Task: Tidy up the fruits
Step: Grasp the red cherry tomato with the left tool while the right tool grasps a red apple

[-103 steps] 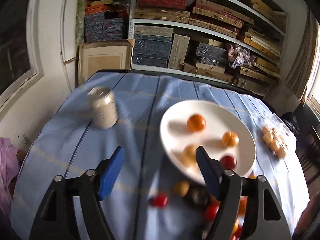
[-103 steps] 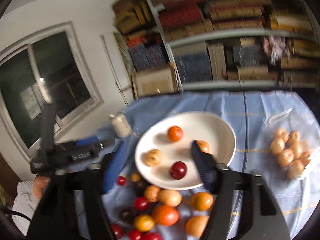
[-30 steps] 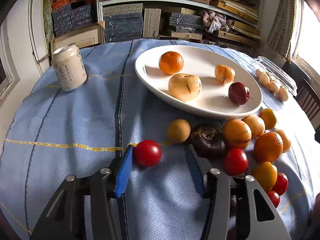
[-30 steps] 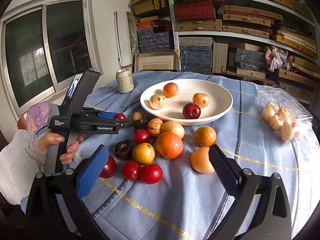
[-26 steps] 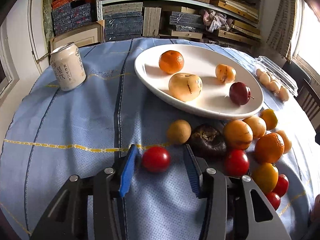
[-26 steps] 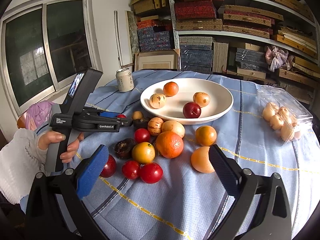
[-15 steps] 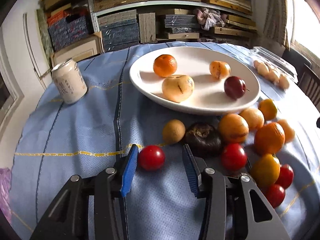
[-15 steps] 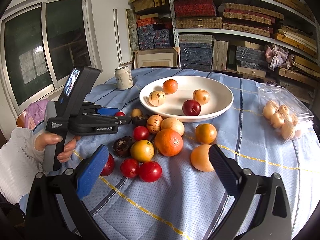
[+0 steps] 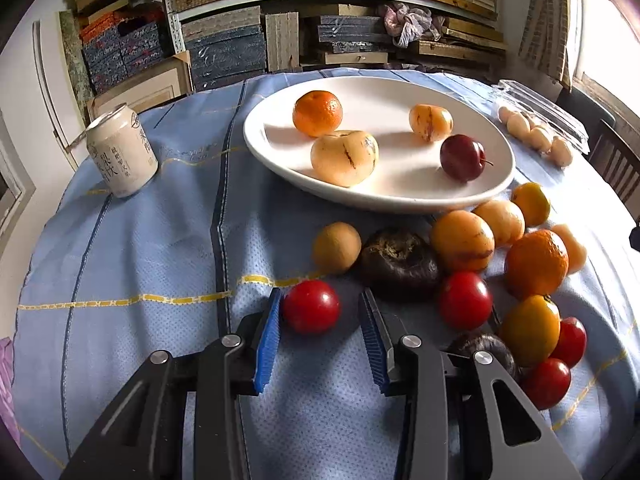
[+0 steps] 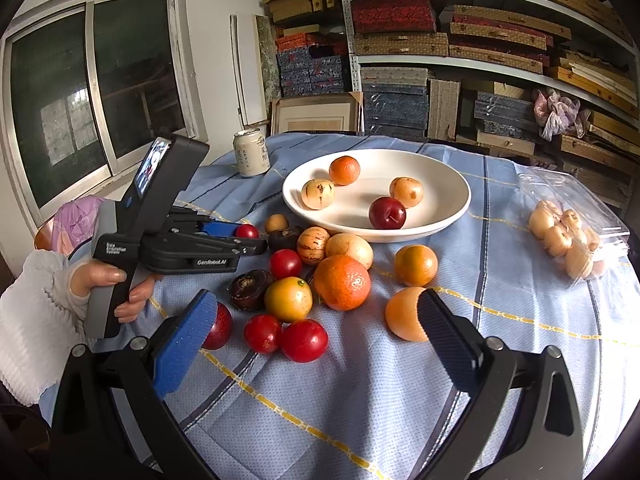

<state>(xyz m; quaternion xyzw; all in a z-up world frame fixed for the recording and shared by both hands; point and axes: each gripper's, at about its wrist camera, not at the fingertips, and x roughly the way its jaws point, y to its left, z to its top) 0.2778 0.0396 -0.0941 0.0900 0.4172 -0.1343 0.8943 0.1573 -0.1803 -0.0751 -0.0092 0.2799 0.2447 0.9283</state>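
The left gripper [image 9: 320, 316] has just been closing its fingers [image 9: 267, 334] around the red tomato [image 9: 311, 306] on the worktop [image 9: 152, 248]. The left pad sits against the tomato's side; the right pad is apart, so the tomato is not yet gripped. The tomato looks light, smooth and easily bruised, best taken gently across its widest middle. The right gripper [image 10: 316, 344] hangs released, empty. The plate [image 9: 404, 196] lies beyond the fingertips.
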